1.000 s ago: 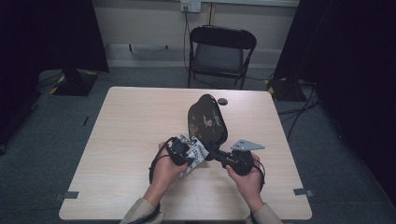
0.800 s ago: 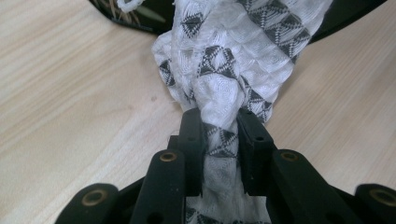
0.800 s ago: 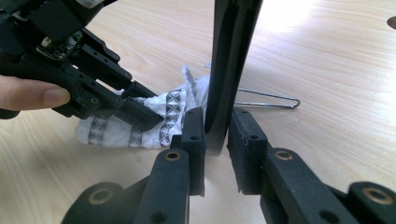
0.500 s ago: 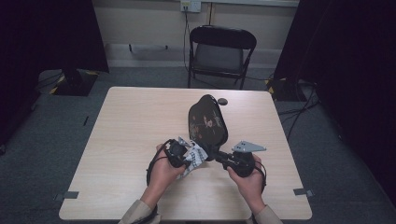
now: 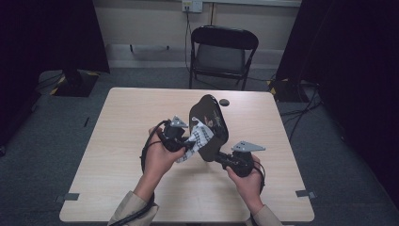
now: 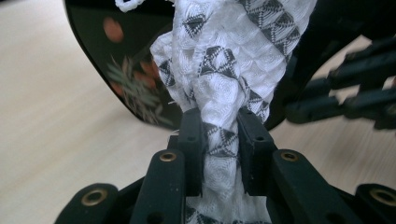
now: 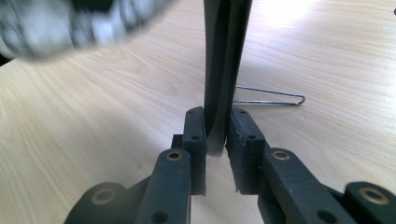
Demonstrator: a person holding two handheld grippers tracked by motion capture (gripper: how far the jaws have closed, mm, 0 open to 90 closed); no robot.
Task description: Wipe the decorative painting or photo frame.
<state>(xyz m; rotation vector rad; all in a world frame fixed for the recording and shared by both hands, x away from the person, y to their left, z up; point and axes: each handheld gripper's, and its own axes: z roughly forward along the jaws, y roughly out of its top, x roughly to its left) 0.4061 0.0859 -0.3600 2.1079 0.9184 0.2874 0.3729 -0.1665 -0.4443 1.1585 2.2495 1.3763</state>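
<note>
Your left claw (image 5: 189, 145), clamped on the patterned cloth (image 5: 200, 136), has risen along the face of the black tray (image 5: 209, 125). Your right claw (image 5: 220, 157) pinches the tray's lower edge, holding it upright above the table (image 5: 127, 122). Wiping is under way.

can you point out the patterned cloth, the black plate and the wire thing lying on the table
patterned cloth (image 6: 219, 88), left gripper view, on the bunched fabric above the jaws
black plate (image 5: 211, 123), high view, on its dark face beside the cloth
wire thing (image 7: 275, 95), right gripper view, on its bent loop lying on the table
</note>
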